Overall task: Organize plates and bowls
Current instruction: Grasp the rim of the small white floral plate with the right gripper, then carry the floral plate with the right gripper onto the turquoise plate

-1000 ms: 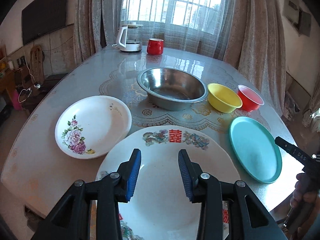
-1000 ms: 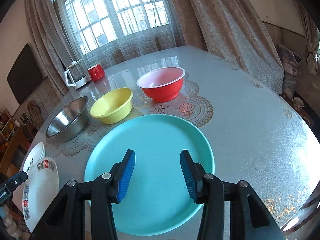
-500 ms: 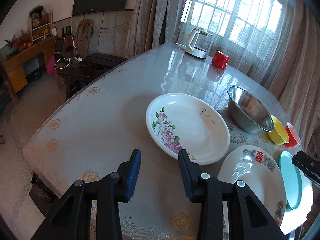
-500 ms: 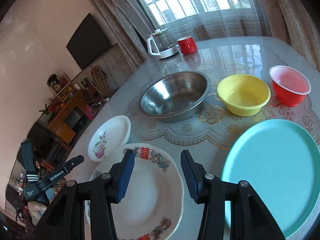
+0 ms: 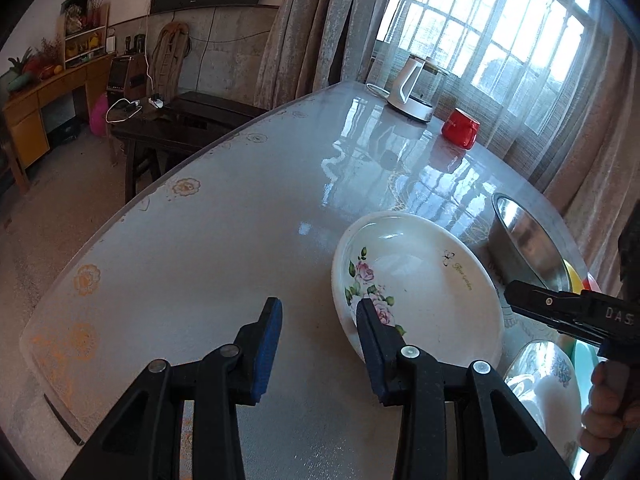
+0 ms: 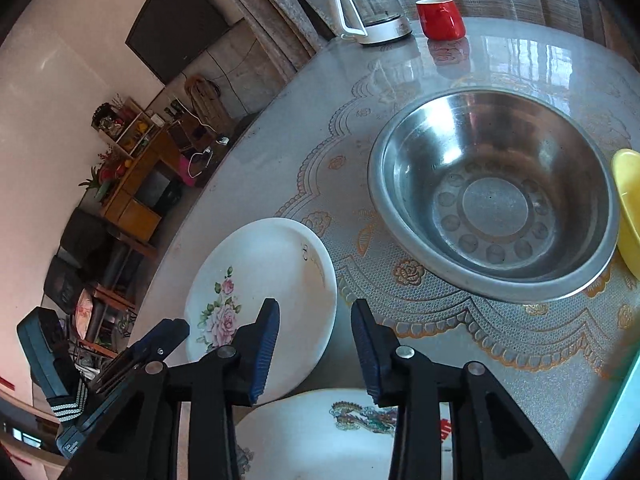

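A white plate with pink roses [image 5: 424,280] lies on the table; it also shows in the right wrist view [image 6: 264,292]. My left gripper [image 5: 318,328] is open at the plate's left rim, with the right finger over the edge. My right gripper [image 6: 314,336] is open just above the plate's right rim. A larger white plate with a red character [image 6: 340,436] lies just below it. A steel bowl [image 6: 492,196], a yellow bowl [image 6: 628,208] and a teal plate [image 6: 612,432] lie to the right.
A white kettle [image 5: 414,88] and a red mug [image 5: 460,127] stand at the table's far end by the window. The table edge [image 5: 120,216] curves along the left. A dark bench [image 5: 180,120] and wooden cabinet stand beyond it.
Both grippers have swung left toward the rose plate. The left now sits at its left rim; the right has moved from the big plate to its right rim. Both stay open.
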A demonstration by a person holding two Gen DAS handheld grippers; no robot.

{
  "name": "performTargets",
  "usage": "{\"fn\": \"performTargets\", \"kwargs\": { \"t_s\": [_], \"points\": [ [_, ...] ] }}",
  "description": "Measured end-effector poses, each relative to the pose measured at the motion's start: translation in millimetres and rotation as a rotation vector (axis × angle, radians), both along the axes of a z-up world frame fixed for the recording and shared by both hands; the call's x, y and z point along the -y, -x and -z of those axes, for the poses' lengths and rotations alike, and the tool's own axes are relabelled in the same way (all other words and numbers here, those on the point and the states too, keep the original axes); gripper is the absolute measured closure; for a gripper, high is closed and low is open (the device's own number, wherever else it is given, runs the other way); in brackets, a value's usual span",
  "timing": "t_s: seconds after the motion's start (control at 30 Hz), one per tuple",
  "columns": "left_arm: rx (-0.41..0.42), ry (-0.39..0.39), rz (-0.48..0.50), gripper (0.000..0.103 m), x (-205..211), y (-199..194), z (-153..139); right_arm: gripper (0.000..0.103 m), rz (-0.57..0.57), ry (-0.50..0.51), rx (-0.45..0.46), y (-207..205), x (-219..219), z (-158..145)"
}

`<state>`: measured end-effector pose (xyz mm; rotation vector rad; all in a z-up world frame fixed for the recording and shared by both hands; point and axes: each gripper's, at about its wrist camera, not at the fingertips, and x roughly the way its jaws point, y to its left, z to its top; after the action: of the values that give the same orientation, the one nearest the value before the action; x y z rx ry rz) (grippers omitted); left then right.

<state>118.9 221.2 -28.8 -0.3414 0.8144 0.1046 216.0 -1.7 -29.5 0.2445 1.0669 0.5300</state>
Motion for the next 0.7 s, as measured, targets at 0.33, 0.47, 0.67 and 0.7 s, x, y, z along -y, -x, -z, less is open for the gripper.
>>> {"fn": "performTargets", "kwargs": {
  "t_s": [0.33, 0.47, 0.67, 0.7],
  "points": [
    [-0.009, -0.022, 0.096, 0.080, 19.1, -21.4, 14.7, 0.084, -0.049, 0.088, -0.024, -8.2, -26.1, 23.7],
    [0.010, -0.004, 0.100, 0.079, 17.7, -19.9, 10.0, 0.084, -0.038, 0.038, 0.017, -8.6, -21.6, 14.4],
    [0.068, 0.001, 0.113, 0.079, 20.3, -6.7, -15.0, 0.084, -0.037, -0.001, 0.078, 2.8, -14.0, -9.7],
    [0.075, 0.003, 0.118, 0.079, 21.3, -3.5, -19.3, 0.084, -0.034, -0.011, 0.086, 5.9, -10.8, -13.4]
  ]
}}
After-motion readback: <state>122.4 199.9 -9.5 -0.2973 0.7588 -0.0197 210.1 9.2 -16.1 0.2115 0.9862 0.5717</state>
